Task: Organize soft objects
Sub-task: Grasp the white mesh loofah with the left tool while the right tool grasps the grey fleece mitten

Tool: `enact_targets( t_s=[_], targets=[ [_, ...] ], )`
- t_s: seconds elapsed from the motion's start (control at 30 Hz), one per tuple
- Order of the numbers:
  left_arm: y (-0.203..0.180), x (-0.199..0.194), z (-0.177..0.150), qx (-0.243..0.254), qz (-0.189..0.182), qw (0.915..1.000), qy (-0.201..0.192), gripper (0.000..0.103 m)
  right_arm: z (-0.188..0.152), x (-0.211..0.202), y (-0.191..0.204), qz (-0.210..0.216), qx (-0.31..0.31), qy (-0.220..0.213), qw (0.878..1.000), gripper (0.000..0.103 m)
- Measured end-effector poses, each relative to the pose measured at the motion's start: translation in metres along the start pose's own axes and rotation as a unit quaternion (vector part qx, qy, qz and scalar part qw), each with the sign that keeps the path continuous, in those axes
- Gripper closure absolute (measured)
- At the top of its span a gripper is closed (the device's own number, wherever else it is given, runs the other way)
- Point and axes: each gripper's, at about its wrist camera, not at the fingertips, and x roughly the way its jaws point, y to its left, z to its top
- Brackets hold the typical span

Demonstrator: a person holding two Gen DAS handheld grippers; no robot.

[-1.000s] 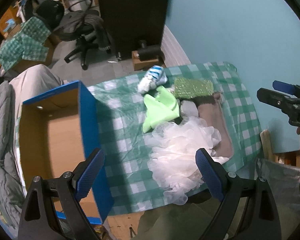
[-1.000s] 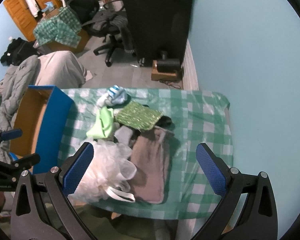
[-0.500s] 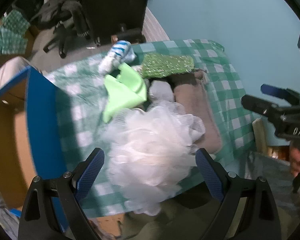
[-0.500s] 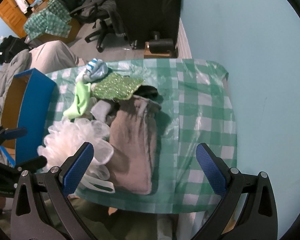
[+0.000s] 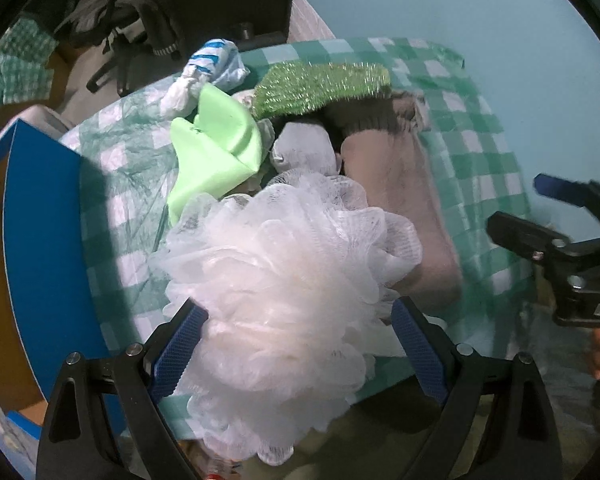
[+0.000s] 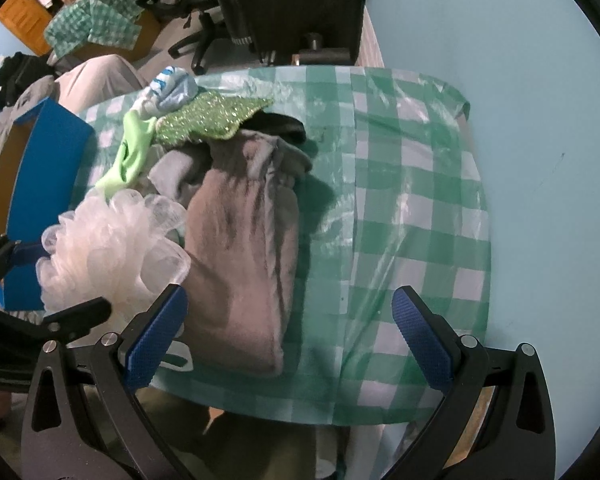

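Closing in over the past second, the left gripper (image 5: 298, 344) now has the white mesh bath pouf (image 5: 284, 284) filling the gap between its wide-spread blue-padded fingers (image 5: 180, 344), where earlier the pouf lay well ahead of them; whether the pads touch the mesh cannot be told. The pouf sits at the near edge of the green-and-white checked tablecloth (image 6: 412, 184). Just beyond it lie a folded grey-brown towel (image 6: 244, 256) to the right, a small grey cloth (image 5: 304, 148) and a lime-green cloth (image 5: 216, 148) to the left. Farther back, a glittery green sponge pad (image 5: 320, 86) rests partly on a dark knitted item (image 5: 360, 114), and a blue-and-white striped bundle (image 5: 216, 60) lies at the far left of the heap. An open blue-sided cardboard box (image 5: 40, 240) stands against the table's left side. The right gripper (image 6: 290, 336) hovers with fingers parted and empty over the near end of the towel. Behind the table are a black office chair (image 6: 204, 4) and a pale blue wall (image 6: 500, 40).
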Motion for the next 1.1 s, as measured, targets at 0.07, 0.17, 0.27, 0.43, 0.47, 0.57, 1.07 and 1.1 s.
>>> enact_targets(
  t_s=[0.07, 0.17, 0.27, 0.43, 0.47, 0.57, 1.07, 1.1],
  targets=[
    [-0.003, 0.009, 0.000, 0.007, 0.020, 0.9997, 0.009, 0.007, -0.002, 0.002, -0.002, 0.002, 0.002, 0.003, 1.000, 0.002],
    [-0.005, 0.021, -0.001, 0.015, 0.049, 0.9986, 0.017, 0.004, -0.005, 0.005, -0.004, 0.004, -0.001, 0.008, 1.000, 0.002],
    [-0.001, 0.027, -0.005, 0.013, 0.057, 0.9980, 0.024, 0.003, -0.006, 0.008, -0.002, 0.005, -0.005, 0.011, 1.000, 0.002],
    [0.016, 0.031, -0.016, -0.005, 0.050, 0.9981, 0.035, 0.003, -0.004, 0.018, 0.001, 0.014, -0.009, 0.019, 1.000, 0.002],
    [0.020, 0.031, -0.018, -0.012, 0.047, 0.9982, 0.035, 0.002, -0.003, 0.022, 0.002, 0.016, -0.010, 0.022, 1.000, 0.002],
    [0.034, 0.031, -0.023, -0.028, 0.047, 0.9977, 0.039, 0.001, -0.002, 0.032, 0.007, 0.021, -0.015, 0.031, 0.999, 0.002],
    [0.086, 0.007, -0.050, -0.066, 0.034, 0.9967, 0.032, 0.002, 0.009, 0.060, 0.026, 0.036, 0.021, 0.045, 0.998, 0.002],
    [0.086, 0.007, -0.050, -0.063, 0.034, 0.9969, 0.033, 0.002, 0.010, 0.063, 0.027, 0.033, 0.023, 0.047, 0.998, 0.002]
  ],
)
